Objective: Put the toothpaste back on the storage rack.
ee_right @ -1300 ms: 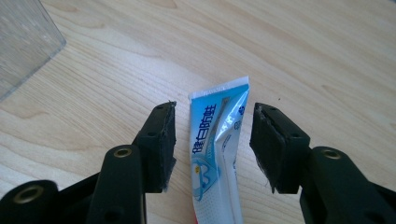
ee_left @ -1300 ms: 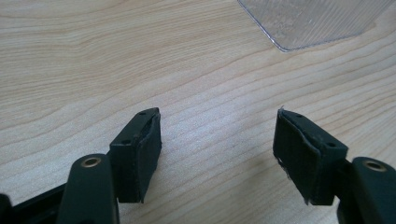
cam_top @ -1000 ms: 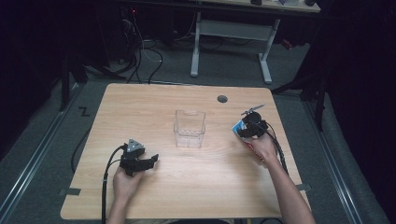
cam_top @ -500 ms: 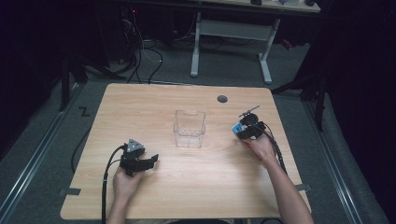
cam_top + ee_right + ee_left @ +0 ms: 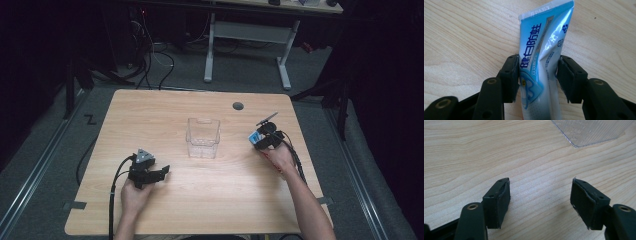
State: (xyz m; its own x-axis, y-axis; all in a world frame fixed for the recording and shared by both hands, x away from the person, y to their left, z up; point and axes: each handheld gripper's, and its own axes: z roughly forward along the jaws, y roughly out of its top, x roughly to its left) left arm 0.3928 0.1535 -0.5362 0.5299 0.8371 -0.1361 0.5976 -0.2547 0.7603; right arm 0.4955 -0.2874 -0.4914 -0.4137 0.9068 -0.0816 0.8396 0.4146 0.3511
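High view. I log one clear plastic bin [image 5: 203, 138], upright and open-topped, at the middle of the worktop [image 5: 165, 107]; I take it as my landmark. My left tool [image 5: 161, 173] rests on the worktop, near the bin's left front corner and apart from it. My right tool [image 5: 257, 139] sits to the right of the bin with a gap between them, carrying a blue-and-white toothpaste tube [image 5: 254, 138]. A small dark grommet [image 5: 238, 106] lies beyond the bin, toward the far edge.

Left gripper view. The left tool [image 5: 540, 195] stands wide open with nothing between its pads, only bare wood. A corner of the bin [image 5: 594, 131] shows ahead of it, well clear.

Right gripper view. The right tool [image 5: 537, 75] has just been closing, and both pads now press the sides of the tube [image 5: 541, 62], which stands between them with its crimped flat end pointing away over the worktop. I judge the hold to be made, at middling width.

Risks, as I judge them. The tube is soft and glossy; it may slide or swivel in the pads when I carry it toward the bin. A tighter squeeze could buckle it. The crimped end could catch the bin's rim and nudge the light bin aside.
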